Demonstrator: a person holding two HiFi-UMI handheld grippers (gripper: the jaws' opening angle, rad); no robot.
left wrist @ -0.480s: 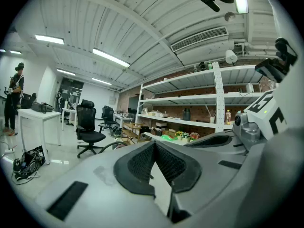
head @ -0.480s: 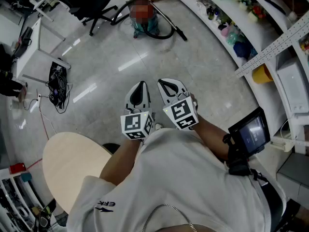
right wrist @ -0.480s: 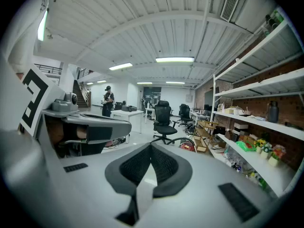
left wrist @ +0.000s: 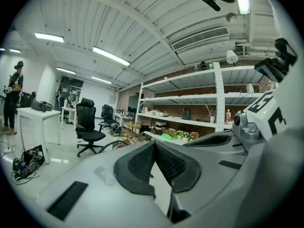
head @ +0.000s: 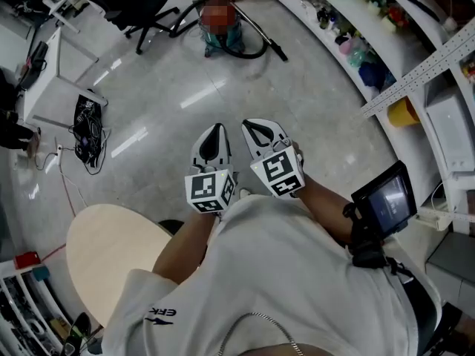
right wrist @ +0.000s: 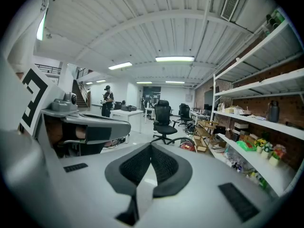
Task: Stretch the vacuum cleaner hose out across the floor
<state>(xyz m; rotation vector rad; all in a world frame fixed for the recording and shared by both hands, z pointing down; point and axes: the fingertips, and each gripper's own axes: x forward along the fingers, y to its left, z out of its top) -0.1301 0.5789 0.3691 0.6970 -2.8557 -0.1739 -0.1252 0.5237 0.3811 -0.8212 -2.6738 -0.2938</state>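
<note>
Plainly both are clenched on nothing: the left tongs (head: 216,130) and right tongs (head: 251,124), smooth grey shells, press their black meshed pads (left wrist: 142,163) tip to tip. Well apart from them, across the glossy pale floor (head: 171,87), the black hose (head: 252,53) lies coiled round the teal vacuum cleaner (head: 221,43).

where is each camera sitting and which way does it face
Head view: on the person's head, steeply down at floor, vacuum cleaner; arms, left hand-held gripper, right hand-held gripper show.
Left gripper view: on the left one, facing the office chair; right one alongside.
Right gripper view: on the right one, facing the same chair; left one alongside.
Shared: that chair.
</note>
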